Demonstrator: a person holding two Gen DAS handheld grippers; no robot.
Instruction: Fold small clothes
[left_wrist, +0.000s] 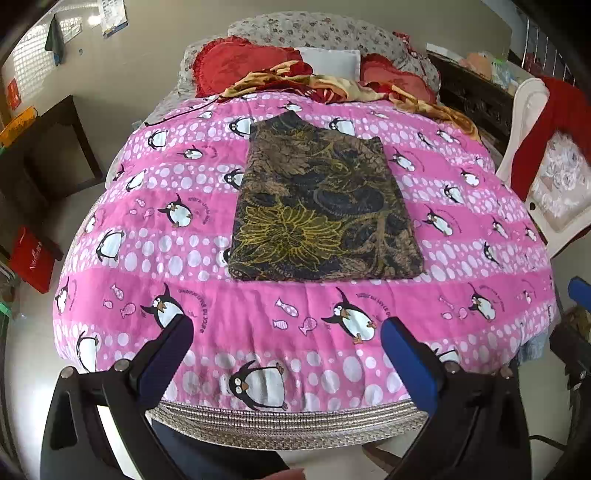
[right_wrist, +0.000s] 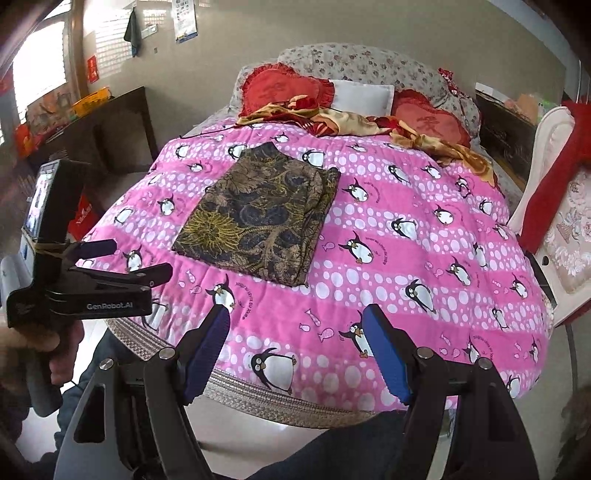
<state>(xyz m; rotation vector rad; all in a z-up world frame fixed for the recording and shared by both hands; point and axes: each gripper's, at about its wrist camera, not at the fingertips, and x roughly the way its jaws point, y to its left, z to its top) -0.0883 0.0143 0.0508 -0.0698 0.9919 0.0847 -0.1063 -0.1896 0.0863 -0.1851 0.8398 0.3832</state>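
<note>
A: We hold our 2 grippers apart over the bed's near edge: left gripper (left_wrist: 286, 332) wide open, right gripper (right_wrist: 295, 325) wide open, both empty.

B: At 12 o'clock beyond them, we see the folded dark floral garment (left_wrist: 325, 206) flat on the pink penguin quilt (left_wrist: 147, 258); red heart cushions (left_wrist: 236, 66) lie farthest.

"GenRobot.AI" stands in pale letters on the black body of the left hand-held gripper (right_wrist: 125, 254). Small print curving beside the quilt's (right_wrist: 406, 295) penguins is too small to read.
</note>
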